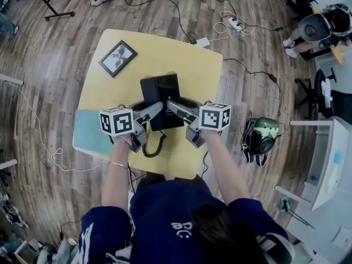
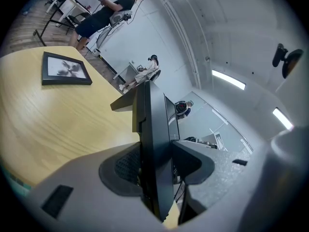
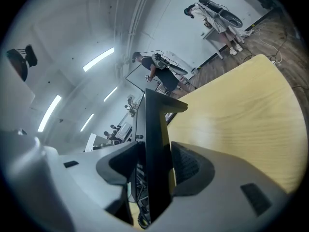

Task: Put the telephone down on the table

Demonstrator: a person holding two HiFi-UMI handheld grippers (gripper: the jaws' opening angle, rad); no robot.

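On the table (image 1: 187, 65) a picture frame (image 1: 117, 58) blocks the far-left corner; right half bare.

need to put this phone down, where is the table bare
Bare table runs right of the picture frame to the far right corner, and between the frame and the pale blue patch. Crowded near the middle: telephone, its coiled cord, left gripper, right gripper.

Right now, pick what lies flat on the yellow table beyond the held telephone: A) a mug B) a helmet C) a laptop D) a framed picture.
D: a framed picture lies flat near the table's far left corner, apart from the telephone.
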